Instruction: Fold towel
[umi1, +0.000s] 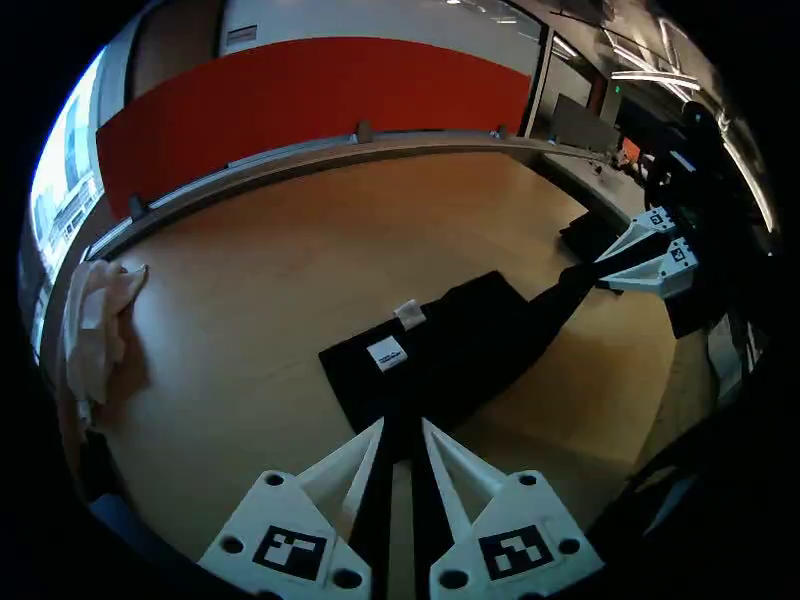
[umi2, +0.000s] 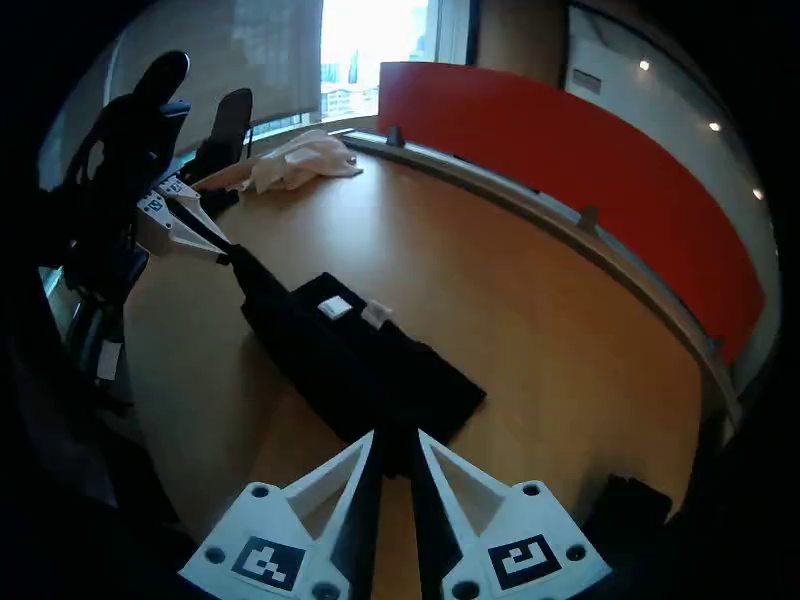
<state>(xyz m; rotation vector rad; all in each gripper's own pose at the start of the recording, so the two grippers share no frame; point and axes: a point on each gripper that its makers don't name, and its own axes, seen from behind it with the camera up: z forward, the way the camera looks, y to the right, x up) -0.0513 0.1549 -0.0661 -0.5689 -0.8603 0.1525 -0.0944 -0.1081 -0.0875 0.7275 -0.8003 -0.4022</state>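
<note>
In the left gripper view, the left gripper (umi1: 402, 430) was nearly closed, both fingers clamped on the near end of the black towel (umi1: 470, 340). The towel lay on the wooden table (umi1: 300, 250), partly flat, with two white tags (umi1: 387, 352) on its upper face. Its far end narrowed and rose to the right gripper (umi1: 600, 275), which pinched it above the table. A pale cloth (umi1: 95, 330) lay bunched at the table's left edge, well apart from the towel. In the right gripper view, the right gripper (umi2: 395, 440) was clenched on the near end of the towel (umi2: 330, 360). The towel ran diagonally across the table (umi2: 520, 300) to the left gripper (umi2: 228, 258), which gripped the far end. The tags (umi2: 336, 307) faced up. The cloth (umi2: 300, 160) lay at the far edge.
</note>
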